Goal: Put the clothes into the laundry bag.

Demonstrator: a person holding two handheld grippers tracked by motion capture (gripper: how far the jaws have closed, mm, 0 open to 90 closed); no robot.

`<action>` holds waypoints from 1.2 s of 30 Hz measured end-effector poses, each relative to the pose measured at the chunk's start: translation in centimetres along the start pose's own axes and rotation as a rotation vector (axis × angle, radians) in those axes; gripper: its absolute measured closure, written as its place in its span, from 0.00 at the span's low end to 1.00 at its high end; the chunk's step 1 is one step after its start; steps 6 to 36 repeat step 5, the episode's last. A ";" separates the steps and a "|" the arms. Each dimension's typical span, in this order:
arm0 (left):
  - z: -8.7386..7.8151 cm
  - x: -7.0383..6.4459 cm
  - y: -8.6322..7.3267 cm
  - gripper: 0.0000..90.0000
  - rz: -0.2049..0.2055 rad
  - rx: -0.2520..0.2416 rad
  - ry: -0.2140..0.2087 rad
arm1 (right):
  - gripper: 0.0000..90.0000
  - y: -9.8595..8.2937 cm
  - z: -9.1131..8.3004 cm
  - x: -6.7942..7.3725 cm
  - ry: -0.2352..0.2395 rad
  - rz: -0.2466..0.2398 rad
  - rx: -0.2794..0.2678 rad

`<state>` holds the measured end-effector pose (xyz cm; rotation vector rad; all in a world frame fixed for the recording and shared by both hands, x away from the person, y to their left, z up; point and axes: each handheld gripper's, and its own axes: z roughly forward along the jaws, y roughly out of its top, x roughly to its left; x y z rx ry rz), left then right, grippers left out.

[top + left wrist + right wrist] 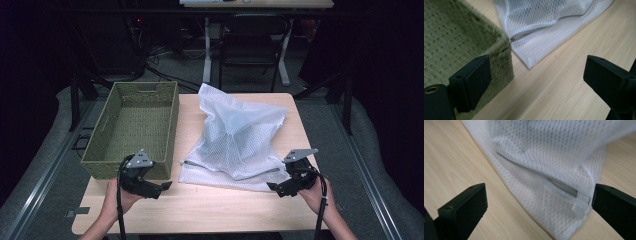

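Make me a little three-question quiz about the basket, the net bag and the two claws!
1. True or false: the white mesh bag lies inside the green woven basket.
2. Which claw is nearest the basket: A) the left claw, B) the right claw?
3. Fill in: both claws are ____, holding nothing.

Key:
1. False, it lies on the wooden table beside the basket.
2. A.
3. Open.

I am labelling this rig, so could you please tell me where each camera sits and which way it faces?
High view: above the person's side, facing forward and down on table, basket, mesh bag; forearms, hands, both grippers show.
Left gripper view: along its open jaws toward the basket corner and the bag's zipper end.
Right gripper view: along its open jaws toward the bag's other zipper end.
All views share the bag.
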<state>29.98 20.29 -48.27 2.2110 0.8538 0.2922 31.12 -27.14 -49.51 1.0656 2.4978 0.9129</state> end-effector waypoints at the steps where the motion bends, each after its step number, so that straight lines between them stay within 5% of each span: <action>1: 0.0 0.1 -0.5 0.09 -0.009 -0.005 0.000 | 0.00 -0.5 0.1 -0.1 -0.010 0.008 0.004; 5: 0.1 0.4 -1.7 0.07 -0.024 0.017 -0.015 | 0.00 -1.6 0.6 -0.7 -0.017 0.019 0.045; 36: 0.1 0.4 -1.7 0.07 -0.024 0.017 -0.015 | 0.00 -1.6 0.6 -0.7 -0.017 0.019 0.045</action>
